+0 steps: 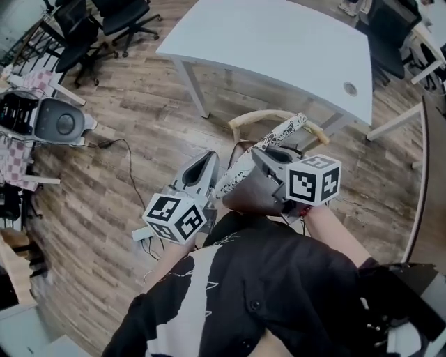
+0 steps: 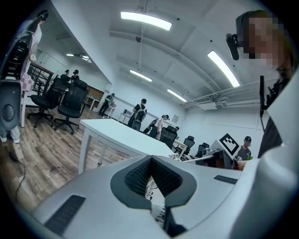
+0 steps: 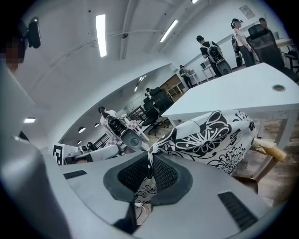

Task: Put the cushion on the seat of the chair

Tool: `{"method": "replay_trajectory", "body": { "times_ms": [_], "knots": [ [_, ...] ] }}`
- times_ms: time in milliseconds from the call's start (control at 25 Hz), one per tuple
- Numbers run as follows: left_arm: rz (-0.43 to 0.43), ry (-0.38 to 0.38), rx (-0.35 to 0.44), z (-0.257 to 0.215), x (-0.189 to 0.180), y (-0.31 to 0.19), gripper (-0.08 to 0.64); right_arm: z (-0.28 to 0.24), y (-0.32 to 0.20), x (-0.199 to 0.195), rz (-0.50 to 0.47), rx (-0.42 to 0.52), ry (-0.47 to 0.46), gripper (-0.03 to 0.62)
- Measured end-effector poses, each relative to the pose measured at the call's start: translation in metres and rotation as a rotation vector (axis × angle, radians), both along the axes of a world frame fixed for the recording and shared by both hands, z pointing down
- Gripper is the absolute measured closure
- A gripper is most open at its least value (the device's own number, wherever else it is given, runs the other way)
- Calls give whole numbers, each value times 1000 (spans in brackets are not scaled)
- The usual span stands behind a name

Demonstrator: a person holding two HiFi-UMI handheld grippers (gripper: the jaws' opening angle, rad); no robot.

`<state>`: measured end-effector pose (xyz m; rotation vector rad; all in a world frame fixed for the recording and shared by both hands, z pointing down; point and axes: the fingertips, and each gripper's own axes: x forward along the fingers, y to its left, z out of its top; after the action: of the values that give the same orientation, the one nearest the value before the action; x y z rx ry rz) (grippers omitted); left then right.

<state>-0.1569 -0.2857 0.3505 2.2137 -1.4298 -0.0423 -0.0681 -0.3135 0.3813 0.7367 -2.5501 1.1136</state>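
Note:
I hold a black-and-white flowered cushion (image 1: 282, 132) between both grippers, tilted over a chair. The chair has a curved wooden backrest (image 1: 254, 116) and a dark brown seat (image 1: 247, 195), and it stands just below the cushion in the head view. My left gripper (image 1: 210, 157) is shut on the cushion's near left edge, and a strip of patterned fabric (image 2: 153, 186) shows between its jaws (image 2: 151, 158). My right gripper (image 1: 256, 152) is shut on the other edge. In the right gripper view the cushion (image 3: 210, 140) spreads out beyond that gripper (image 3: 150, 161), above the backrest end (image 3: 267, 147).
A white table (image 1: 279, 42) stands right behind the chair. Black office chairs (image 1: 118, 21) are at the far left. A grey machine (image 1: 59, 122) sits on the wooden floor to the left, with a cable (image 1: 129, 167) trailing toward me. People stand far off in the room (image 2: 139, 112).

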Motion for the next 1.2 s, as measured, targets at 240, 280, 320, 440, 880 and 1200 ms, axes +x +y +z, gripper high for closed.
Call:
{"method": "replay_trajectory", "body": {
  "times_ms": [240,280,320,440,880,1200],
  "knots": [
    [-72,-9,-56,15,-28,6,555,-2,-10,-38,-69,5,-44,563],
    [-74,-10,-64,18,-29,7,555,2,-9,-41,-80,0,-51,563],
    [-74,-10,-71,21,-29,7,555,8,-6,-43,-89,-13,-53,563],
    [-51,-16,-86,28,-24,7,555,41,5,-35,-83,-77,-32,563],
    [45,-39,-165,64,10,4,555,155,10,42,89,-230,93,563],
    [58,-43,-217,98,17,0,555,186,17,63,144,-267,148,563]
  ]
}}
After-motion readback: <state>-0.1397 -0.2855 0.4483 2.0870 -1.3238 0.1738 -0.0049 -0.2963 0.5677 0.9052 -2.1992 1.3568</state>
